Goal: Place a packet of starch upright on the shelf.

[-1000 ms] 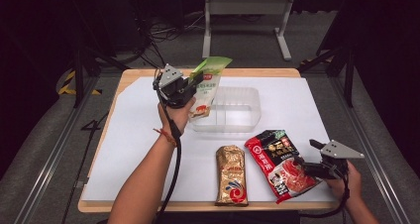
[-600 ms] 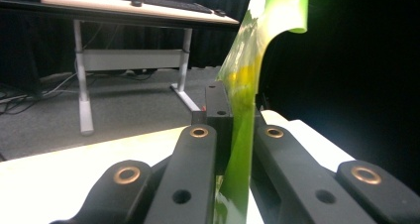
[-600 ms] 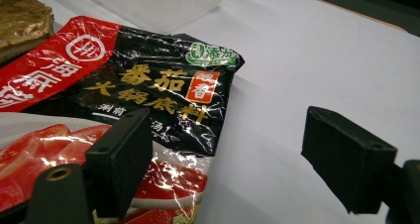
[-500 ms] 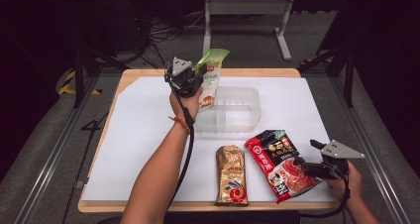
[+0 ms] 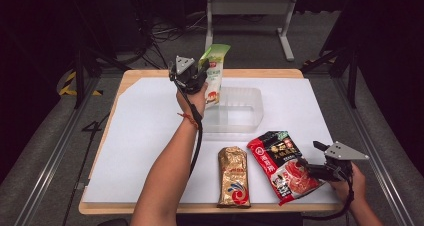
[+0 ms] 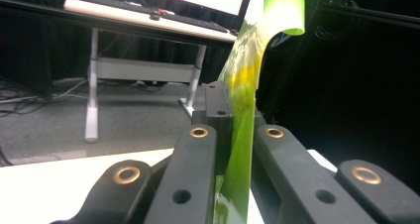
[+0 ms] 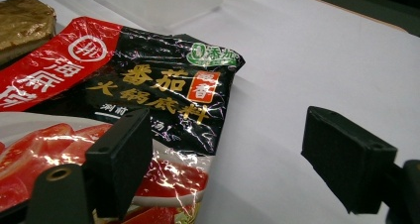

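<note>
- My left gripper (image 5: 196,75) pinches the green pouch (image 5: 214,73) upright above the clear bin (image 5: 241,111), ready for dropping in.
- My right gripper (image 5: 311,167) waits, jaws spread, beside the red-and-black packet (image 5: 281,163).

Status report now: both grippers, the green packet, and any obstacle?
Left gripper shut on green packet, held above clear tray. Right gripper open beside red packet. Nothing in the way.

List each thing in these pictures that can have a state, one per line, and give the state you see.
Left tool: shut on the green packet.
Green packet: held upright in the air, at the clear tray's left end.
Clear tray: on the white sheet, looks empty.
Gold packet: lying flat, untouched.
Red and black packet: lying flat by the right tool.
Right tool: open, low over the red and black packet's edge.
</note>
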Motion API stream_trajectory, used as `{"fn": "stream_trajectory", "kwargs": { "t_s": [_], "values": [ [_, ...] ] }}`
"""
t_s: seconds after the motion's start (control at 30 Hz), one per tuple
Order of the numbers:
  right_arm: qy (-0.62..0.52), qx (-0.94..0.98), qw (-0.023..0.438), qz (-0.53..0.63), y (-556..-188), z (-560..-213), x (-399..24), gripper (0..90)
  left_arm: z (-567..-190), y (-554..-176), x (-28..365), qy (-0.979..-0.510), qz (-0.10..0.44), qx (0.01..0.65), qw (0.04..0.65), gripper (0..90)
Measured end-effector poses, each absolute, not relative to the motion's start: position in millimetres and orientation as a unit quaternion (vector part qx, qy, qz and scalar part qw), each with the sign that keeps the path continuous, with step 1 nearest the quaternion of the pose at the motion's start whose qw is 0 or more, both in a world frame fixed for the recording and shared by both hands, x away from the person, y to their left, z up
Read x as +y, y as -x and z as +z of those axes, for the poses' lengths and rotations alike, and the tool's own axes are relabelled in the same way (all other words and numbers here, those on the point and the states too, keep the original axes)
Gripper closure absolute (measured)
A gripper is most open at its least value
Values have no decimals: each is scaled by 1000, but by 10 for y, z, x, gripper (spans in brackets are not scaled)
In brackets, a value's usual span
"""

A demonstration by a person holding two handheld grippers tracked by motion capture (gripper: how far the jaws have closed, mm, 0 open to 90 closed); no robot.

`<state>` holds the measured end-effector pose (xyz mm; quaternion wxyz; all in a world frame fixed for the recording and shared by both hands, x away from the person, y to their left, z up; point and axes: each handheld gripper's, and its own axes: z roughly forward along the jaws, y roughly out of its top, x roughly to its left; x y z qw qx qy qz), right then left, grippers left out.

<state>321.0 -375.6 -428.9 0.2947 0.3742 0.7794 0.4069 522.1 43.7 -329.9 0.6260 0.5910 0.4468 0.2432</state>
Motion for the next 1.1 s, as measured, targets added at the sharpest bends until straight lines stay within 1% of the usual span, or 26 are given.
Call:
{"fn": "stream_trajectory", "kwargs": {
  "t_s": [0.2, 0.6, 0.7, 0.83, 0.97, 1.1],
  "values": [
    [-373, 781, 296, 404, -3209, -4290, -3748, 202, -3329, -5240, 428, -584, 238, 452, 631, 892],
    [-371, 784, 295, 401, -3208, -4295, -3734, 202, -3403, -5086, 343, -626, 220, 415, 622, 875],
    [-368, 786, 296, 399, -3206, -4299, -3725, 202, -3423, -5030, 382, -648, 213, 399, 613, 867],
    [-368, 786, 296, 399, -3207, -4299, -3720, 202, -3428, -4980, 442, -655, 206, 383, 618, 869],
    [-366, 789, 296, 396, -3204, -4303, -3704, 202, -3395, -4918, 514, -685, 194, 357, 605, 844],
    [-366, 789, 294, 396, -3206, -4307, -3707, 202, -3418, -4878, 576, -702, 184, 342, 597, 817]
  ]
}}
